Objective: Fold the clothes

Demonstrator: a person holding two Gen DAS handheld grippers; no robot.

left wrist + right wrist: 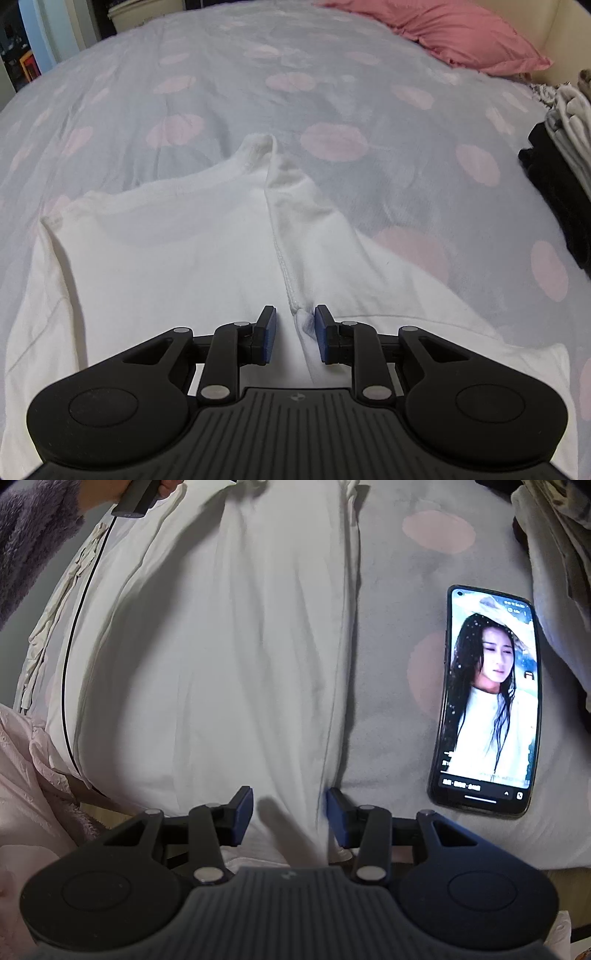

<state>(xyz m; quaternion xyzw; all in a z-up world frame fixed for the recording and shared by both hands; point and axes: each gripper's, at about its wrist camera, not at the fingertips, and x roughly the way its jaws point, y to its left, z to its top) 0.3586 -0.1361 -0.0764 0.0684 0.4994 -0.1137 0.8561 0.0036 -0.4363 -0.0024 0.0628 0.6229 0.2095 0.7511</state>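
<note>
A bed [229,74] covered in a grey blanket with pink spots carries a white garment [166,251] spread flat along its near edge. A pink pillow [454,33] lies at the far right corner, folded clothes [554,147] are stacked at the right edge, and a lit phone [487,698] rests beside the garment. The left tool [294,334] and right tool [290,818] both stand released, jaws apart, a fabric ridge between each pair.
</note>
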